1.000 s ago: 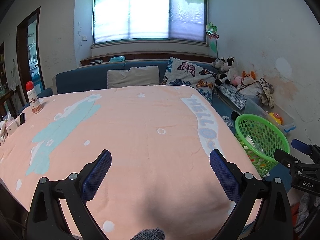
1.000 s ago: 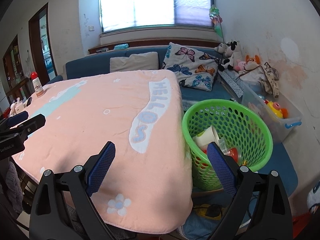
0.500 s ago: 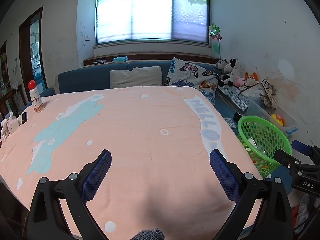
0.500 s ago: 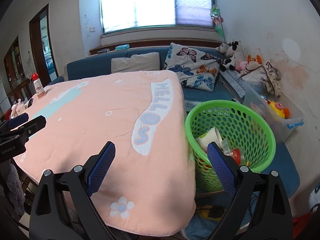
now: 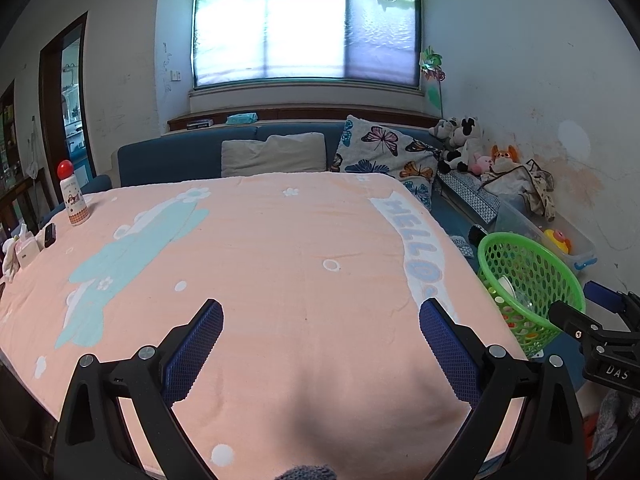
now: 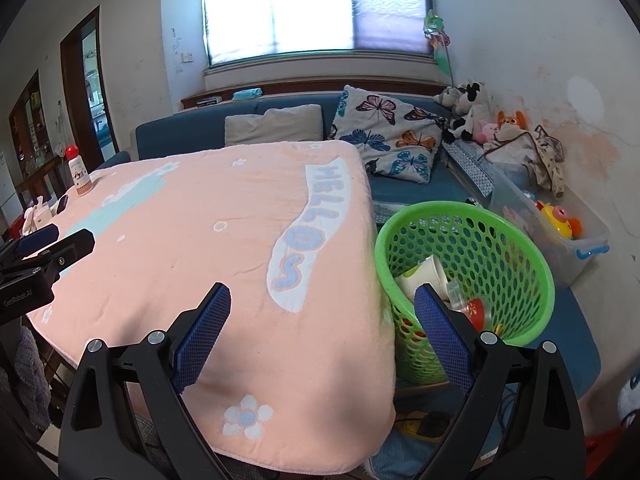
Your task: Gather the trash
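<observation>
Both claws hang wide apart and empty over the near edge of the counter (image 5: 280,240), which is covered by a pink "HELLO" blanket. The trash sits in the green basket (image 6: 500,248) on the floor, just beside the counter's right edge: a paper cup (image 6: 428,274) and a few smaller pieces lie at its bottom. The right claw (image 6: 322,338) is the nearer one, with the basket ahead and to its right; the left claw (image 5: 320,346) is well apart from it. What remains on the blanket is a red-capped bottle (image 5: 72,196) at the far left corner, upright, with small items near it, closer to the left claw. Nothing stands between.
</observation>
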Motion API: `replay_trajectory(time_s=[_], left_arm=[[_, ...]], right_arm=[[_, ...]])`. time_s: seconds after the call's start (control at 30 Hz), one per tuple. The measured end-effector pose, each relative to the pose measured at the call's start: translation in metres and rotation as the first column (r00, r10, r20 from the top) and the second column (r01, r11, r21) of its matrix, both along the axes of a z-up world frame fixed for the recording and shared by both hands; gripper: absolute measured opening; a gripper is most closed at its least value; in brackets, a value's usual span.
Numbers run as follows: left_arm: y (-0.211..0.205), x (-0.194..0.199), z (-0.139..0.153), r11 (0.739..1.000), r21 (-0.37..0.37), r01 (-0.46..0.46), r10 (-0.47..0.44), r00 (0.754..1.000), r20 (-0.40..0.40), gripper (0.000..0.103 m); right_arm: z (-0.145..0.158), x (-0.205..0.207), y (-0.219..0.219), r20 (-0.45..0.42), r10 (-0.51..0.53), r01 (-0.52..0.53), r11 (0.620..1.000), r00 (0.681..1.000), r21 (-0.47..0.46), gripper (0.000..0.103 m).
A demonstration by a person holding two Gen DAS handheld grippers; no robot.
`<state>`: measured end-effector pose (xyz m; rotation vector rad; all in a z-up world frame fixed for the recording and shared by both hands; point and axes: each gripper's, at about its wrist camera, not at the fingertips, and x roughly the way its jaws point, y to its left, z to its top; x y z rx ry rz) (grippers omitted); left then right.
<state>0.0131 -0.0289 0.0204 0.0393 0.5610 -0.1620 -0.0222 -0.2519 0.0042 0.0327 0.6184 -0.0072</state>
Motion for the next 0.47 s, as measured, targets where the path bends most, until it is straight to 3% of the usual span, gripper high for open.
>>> replay_trajectory(time_s=[0.47], left_arm=[[0.0047,0.0031,-0.0018,1.0,0.001,-0.02,0.02,1.0,-0.006,0.095]], right_arm=[[-0.0023,0.0022,0.0019,-0.005,0.007,-0.007,1.0,1.0,0.006,0.092]])
